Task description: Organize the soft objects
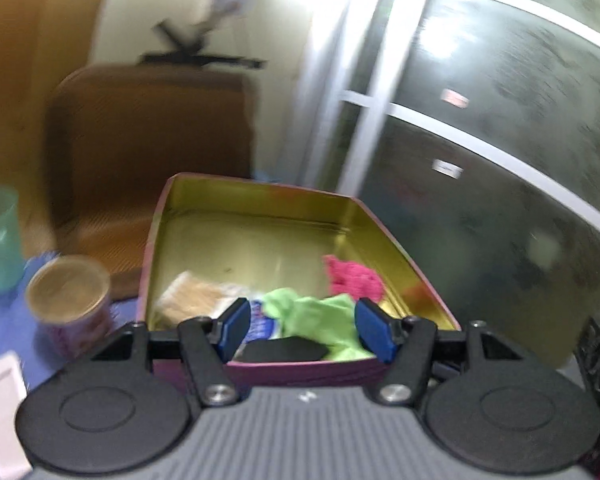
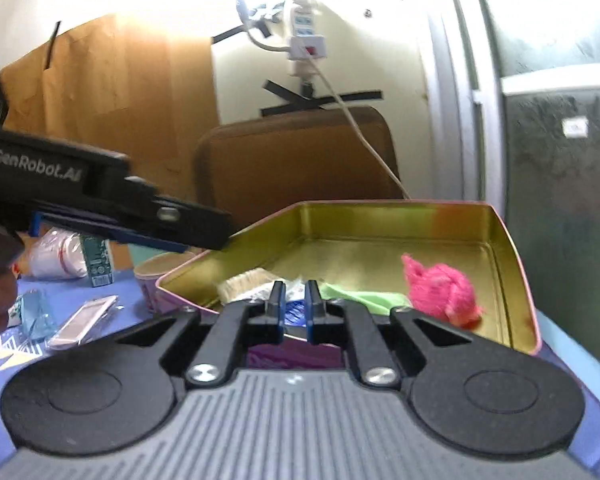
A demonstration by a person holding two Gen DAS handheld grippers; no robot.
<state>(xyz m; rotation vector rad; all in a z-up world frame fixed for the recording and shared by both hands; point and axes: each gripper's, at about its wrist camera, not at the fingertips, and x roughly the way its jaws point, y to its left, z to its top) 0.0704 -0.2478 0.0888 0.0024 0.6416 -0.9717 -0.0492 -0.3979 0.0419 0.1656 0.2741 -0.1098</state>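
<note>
Green cloth (image 1: 316,316) half-hidden, blurred tin (image 1: 260,216)

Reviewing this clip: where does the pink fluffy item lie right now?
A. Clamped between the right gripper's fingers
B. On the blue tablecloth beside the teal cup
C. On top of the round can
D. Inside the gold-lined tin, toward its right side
D: the pink fluffy item rests on the floor of the gold-lined tin, near its right wall, beside the green cloth; neither the left gripper nor the right gripper touches it.
</note>
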